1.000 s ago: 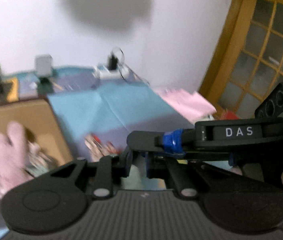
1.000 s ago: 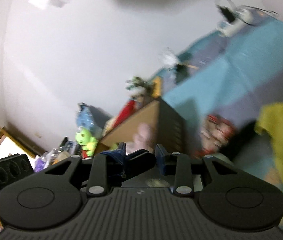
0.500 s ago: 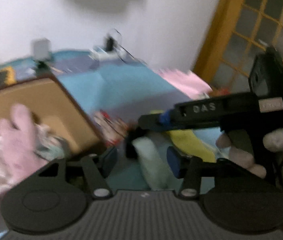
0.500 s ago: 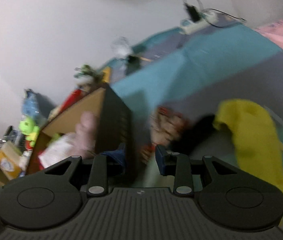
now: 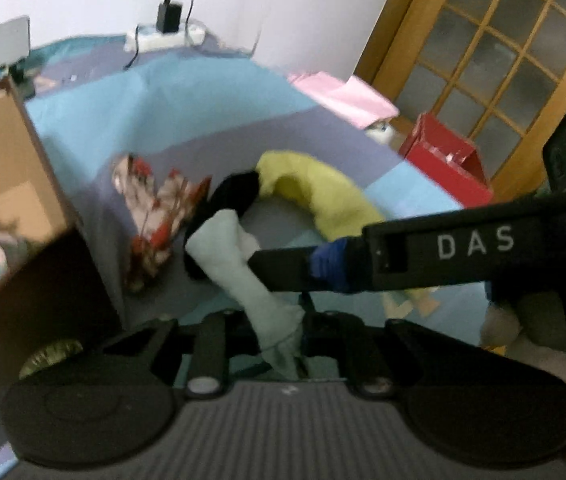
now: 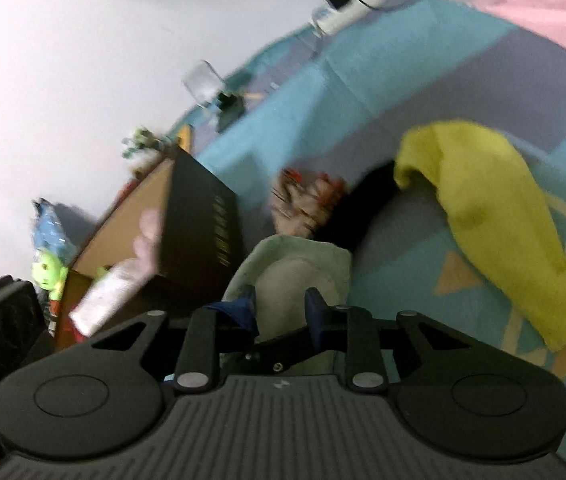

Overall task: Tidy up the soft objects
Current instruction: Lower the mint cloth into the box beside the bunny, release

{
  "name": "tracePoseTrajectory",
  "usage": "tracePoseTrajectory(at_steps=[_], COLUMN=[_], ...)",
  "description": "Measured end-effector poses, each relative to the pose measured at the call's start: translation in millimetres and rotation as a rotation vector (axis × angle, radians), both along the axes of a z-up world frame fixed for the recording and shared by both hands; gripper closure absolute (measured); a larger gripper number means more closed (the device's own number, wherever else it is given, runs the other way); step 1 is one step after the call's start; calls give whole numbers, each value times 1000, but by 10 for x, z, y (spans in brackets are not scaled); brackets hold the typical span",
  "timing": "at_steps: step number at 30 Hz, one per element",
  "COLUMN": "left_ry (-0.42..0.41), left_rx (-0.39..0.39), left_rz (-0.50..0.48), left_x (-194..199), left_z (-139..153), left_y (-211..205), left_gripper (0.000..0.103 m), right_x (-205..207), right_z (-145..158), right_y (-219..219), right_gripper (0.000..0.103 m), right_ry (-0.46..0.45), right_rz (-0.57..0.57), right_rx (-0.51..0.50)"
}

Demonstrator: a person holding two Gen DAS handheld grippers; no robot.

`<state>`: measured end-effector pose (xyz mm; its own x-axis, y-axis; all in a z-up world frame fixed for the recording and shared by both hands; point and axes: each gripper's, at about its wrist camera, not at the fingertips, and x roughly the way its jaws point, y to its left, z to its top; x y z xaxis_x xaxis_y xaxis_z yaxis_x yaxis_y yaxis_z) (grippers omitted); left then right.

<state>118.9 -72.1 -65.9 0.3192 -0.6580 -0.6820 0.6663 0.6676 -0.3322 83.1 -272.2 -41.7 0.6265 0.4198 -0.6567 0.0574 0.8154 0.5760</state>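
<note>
A: Both grippers have dropped toward the pile since a second ago. Left view: left gripper (image 5: 279,332) closed on the pale sock (image 5: 239,264), just right of the box (image 5: 23,184). Right gripper (image 5: 283,272) crosses over the sock.

B: Right view: right gripper (image 6: 279,312) open, fingers astride the pale sock (image 6: 295,268) beside the box (image 6: 199,232). Yellow cloth (image 6: 491,216) farther right, black sock (image 6: 359,200) between.

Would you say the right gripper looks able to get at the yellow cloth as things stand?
Probably yes: the yellow cloth lies uncovered on the mat, off to the side of the right gripper, with nothing between them. However, the pale green cloth sits between its fingers first.
</note>
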Motion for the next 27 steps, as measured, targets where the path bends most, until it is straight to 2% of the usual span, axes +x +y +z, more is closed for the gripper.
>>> tracePoseTrajectory(at_steps=[5,8,11,15,18,21,24,25,27], left_ry=[-102,-189,-243,-274,-257,-223,-144,-122,-157], left_rx=[-58,-68,-60,-6,46,118,190,182,175], left_rz=[33,81,142,231,286,344,377,381,380], left_x=[8,43,169,417,665,920,1148,1181,1113], left_z=[447,722,874,899,791,605,409,397,451], left_y=[165,377,589,812,917,970,983,994,1033], left_gripper=[94,94,94,94,93,89,53,53,47], right_x=[41,204,438,774,995,1183,1317,1333,1337], right_z=[399,621,751,743,641,506,380,373,396], right_y=[146,331,522,820,1010,1161,1233,1251,1252], right_gripper=[95,95,95,94,94,90,90,90,90], right_ry=[-125,-216,-273,-307,-302,-289,-261,-261,-269], right_rz=[47,104,165,241,264,269,261,257,250], right_rx=[13,19,38,46,31,-28,-70,-82,-83])
